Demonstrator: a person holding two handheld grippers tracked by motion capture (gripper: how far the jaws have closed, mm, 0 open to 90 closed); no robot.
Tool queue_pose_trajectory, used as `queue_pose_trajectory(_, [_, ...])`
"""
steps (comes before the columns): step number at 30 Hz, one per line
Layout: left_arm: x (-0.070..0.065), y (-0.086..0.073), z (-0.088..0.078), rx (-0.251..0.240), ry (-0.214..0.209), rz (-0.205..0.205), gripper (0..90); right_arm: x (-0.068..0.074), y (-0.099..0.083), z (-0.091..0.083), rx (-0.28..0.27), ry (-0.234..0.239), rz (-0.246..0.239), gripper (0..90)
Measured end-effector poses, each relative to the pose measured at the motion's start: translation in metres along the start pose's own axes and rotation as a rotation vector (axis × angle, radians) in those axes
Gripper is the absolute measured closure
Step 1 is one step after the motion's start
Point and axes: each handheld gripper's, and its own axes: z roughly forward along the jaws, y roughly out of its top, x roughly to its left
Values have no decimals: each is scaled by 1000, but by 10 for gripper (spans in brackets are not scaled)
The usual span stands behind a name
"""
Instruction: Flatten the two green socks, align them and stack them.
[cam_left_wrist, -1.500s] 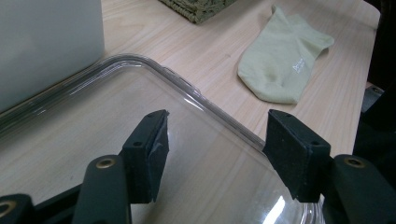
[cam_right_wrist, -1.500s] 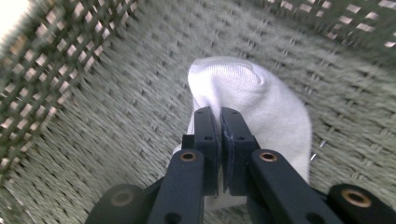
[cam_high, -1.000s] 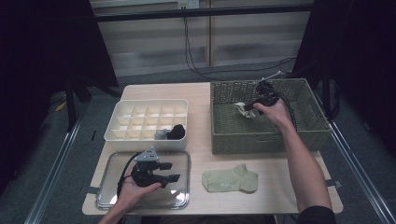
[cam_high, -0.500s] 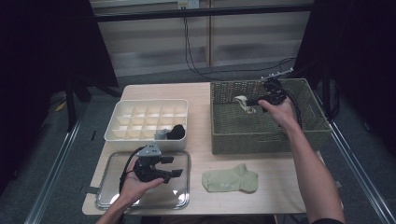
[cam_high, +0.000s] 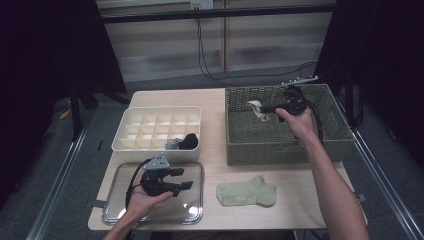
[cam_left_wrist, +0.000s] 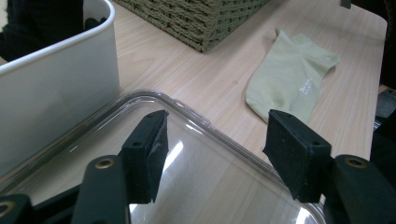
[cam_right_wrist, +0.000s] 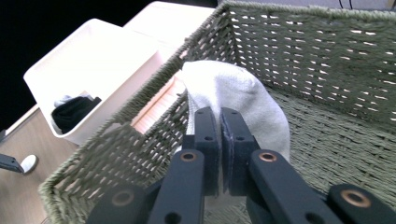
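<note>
Right gripper (cam_right_wrist: 219, 140) clamped tight on white sock (cam_right_wrist: 233, 100) inside wicker basket (cam_high: 280, 145); lift clear of rim first (snag risk). Left gripper (cam_left_wrist: 215, 154) part-open, empty, over clear tray (cam_left_wrist: 196, 186) beside basket.

Overall light: dim room, dark surroundings; the pale wooden bench (cam_high: 215, 150) is lit from above.
Glare: white streaks on the clear plastic tray (cam_left_wrist: 219, 172), also seen in the high view.
Shadows: soft, short.
Sharpness: high view a little grainy; the close black jaws in both gripper views slightly soft.
Blur: near rim of the green woven basket (cam_right_wrist: 116, 140) smeared.
</note>
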Motion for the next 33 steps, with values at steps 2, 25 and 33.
queue_pose_trajectory(2, [0,0,1,1,6,4,400,4,-2,-3,-16,9,1,867])
queue_pose_trajectory(25, [-4,-1,3,3,-3,21,416,30,-14,-44,-150,51,-12,866])
queue_pose_trajectory(33, [-6,-1,5,11,-2,22,423,42,-14,-59,-176,51,-28,866])
